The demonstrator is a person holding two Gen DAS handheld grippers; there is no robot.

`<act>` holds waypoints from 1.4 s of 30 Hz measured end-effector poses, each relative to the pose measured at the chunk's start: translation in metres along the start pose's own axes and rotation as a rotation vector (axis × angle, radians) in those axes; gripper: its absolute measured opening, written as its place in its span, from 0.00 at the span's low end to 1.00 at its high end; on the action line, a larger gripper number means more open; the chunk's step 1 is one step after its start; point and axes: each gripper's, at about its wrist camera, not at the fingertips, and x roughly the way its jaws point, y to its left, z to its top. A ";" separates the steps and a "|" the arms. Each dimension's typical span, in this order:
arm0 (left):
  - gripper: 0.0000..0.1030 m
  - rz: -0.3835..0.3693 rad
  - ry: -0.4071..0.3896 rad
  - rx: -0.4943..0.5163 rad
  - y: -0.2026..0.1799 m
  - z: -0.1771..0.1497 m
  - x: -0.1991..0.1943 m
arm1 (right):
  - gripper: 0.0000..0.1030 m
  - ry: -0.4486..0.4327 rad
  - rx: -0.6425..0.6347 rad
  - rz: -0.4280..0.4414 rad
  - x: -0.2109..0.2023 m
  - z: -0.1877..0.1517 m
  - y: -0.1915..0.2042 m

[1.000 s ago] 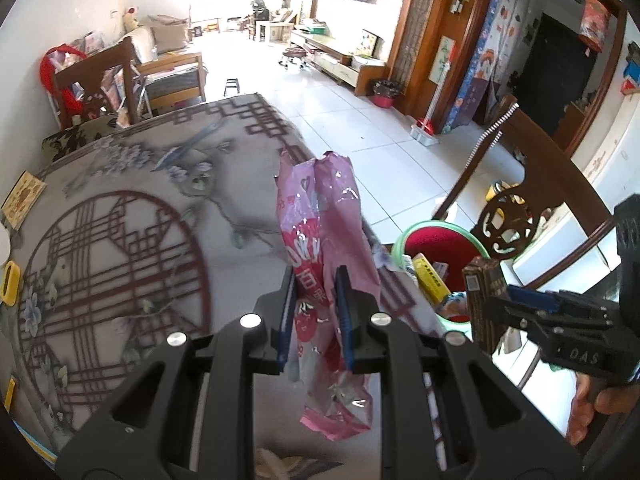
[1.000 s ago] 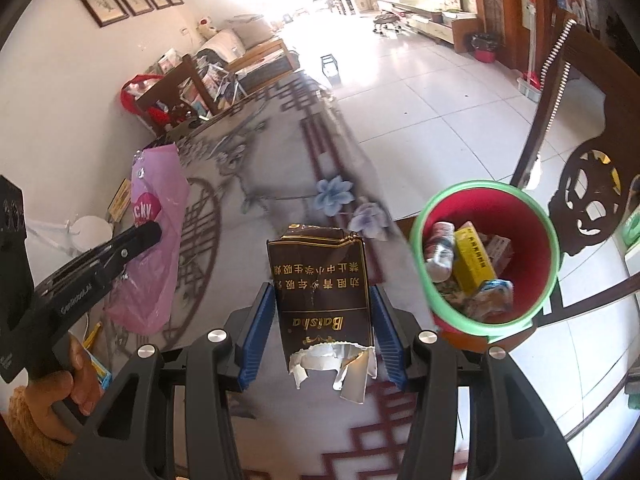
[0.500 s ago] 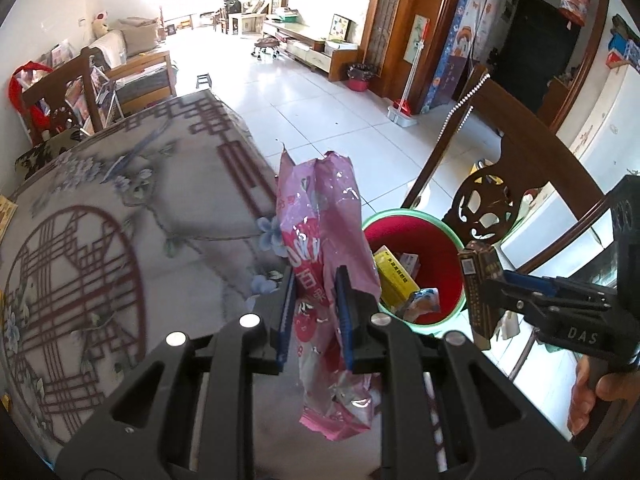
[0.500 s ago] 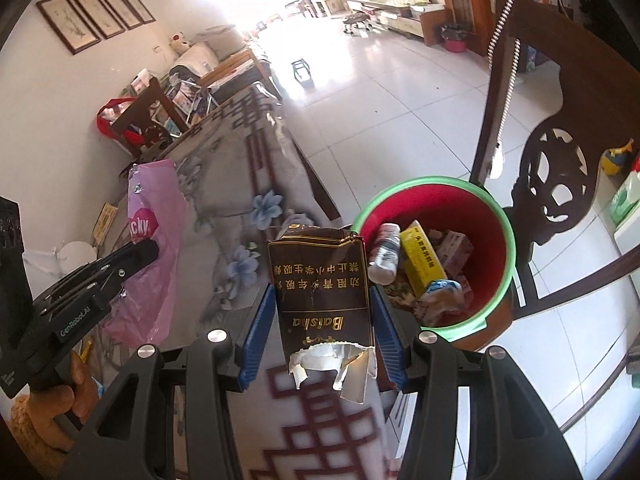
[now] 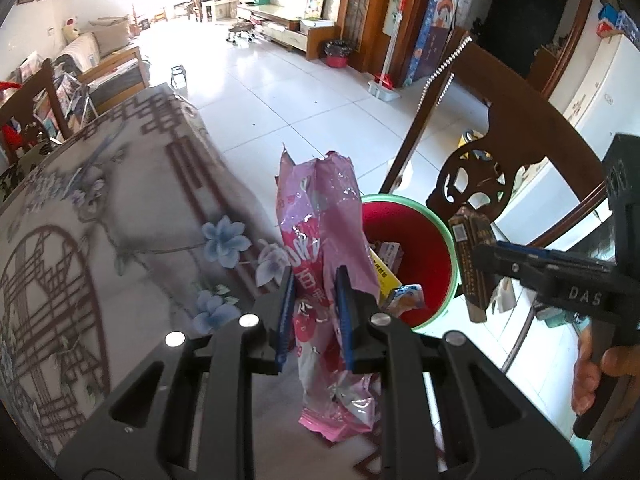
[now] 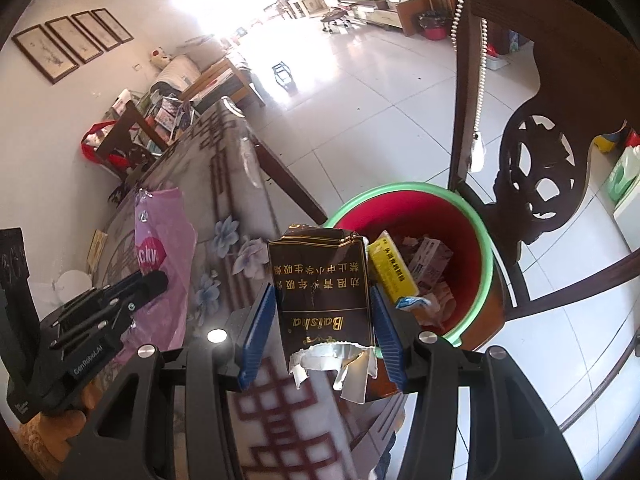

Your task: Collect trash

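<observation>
My left gripper (image 5: 316, 312) is shut on a pink snack bag (image 5: 320, 224), held upright near the table edge, just left of a red bin with a green rim (image 5: 434, 216). My right gripper (image 6: 320, 320) is shut on a torn dark cigarette pack (image 6: 320, 280) and holds it over the table edge, just left of the bin (image 6: 486, 248). The bin holds a yellow box (image 6: 392, 268) and other wrappers. The right gripper with the pack (image 5: 472, 256) shows at the bin's right in the left wrist view; the left gripper with the bag (image 6: 160, 252) shows in the right wrist view.
The table has a patterned grey cloth (image 5: 100, 220). A dark carved wooden chair (image 6: 540, 152) stands against the bin's far side. White tiled floor (image 5: 280, 92) lies beyond the table.
Both grippers have moved right, from over the table towards its edge and the bin, each still holding its item. The bin now fills more of both views.
</observation>
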 end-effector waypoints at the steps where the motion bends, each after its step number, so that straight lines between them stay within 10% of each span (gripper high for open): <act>1: 0.18 -0.003 0.009 0.015 -0.005 0.002 0.006 | 0.47 0.001 0.007 -0.005 0.001 0.003 -0.005; 18: 0.20 -0.089 0.102 0.098 -0.045 0.036 0.084 | 0.48 -0.011 0.069 -0.084 0.011 0.026 -0.045; 26: 0.58 -0.129 0.063 0.092 -0.042 0.038 0.068 | 0.60 -0.102 0.042 -0.167 -0.020 0.025 -0.031; 35: 0.95 -0.091 -0.307 0.072 -0.012 0.030 -0.056 | 0.88 -0.335 -0.040 -0.204 -0.083 -0.007 0.031; 42: 0.95 0.049 -0.554 0.071 0.026 0.011 -0.161 | 0.93 -0.546 -0.113 -0.157 -0.116 -0.046 0.113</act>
